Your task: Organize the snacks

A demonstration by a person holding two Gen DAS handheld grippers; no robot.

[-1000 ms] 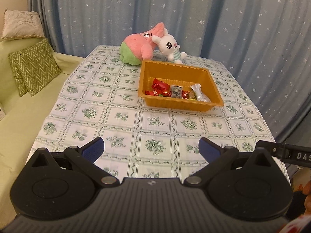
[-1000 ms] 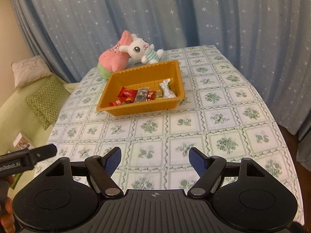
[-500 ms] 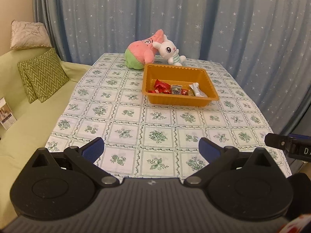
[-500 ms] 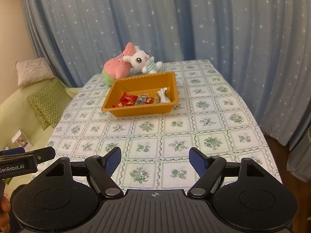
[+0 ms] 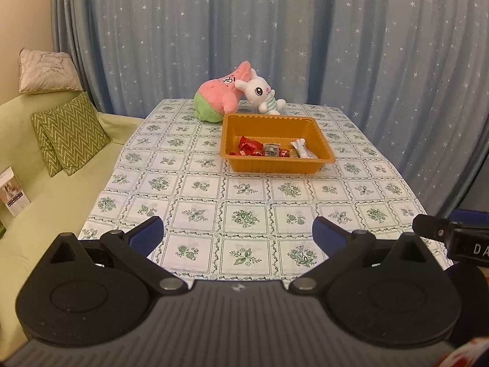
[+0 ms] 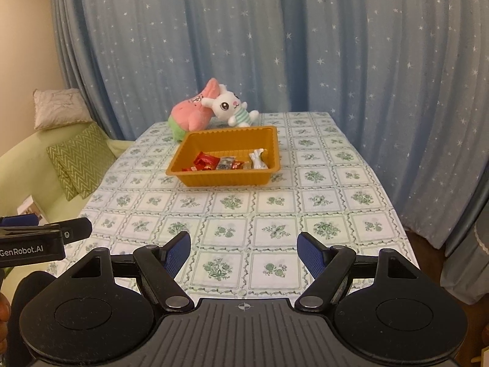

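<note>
Snacks point(image 5: 269, 150) lie in an orange tray point(image 5: 276, 165) far ahead of both our grippers.

The wrapped snacks sit along the tray's near wall, on a table point(image 5: 244, 214) with a floral cloth. Past the tray, two plush toys point(image 5: 235, 96) lean together before a starry blue curtain point(image 5: 275, 30). Our left gripper point(image 5: 238, 234) and right gripper point(image 6: 244, 252) hover by the table's near edge, jaws spread wide, holding nothing. A sofa point(image 5: 45, 183) lies to our left.

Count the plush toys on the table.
2. Pink starfish plush lies at the table's far end behind the orange tray; white bunny plush leans against its right side. Others may be hidden behind them.
</note>
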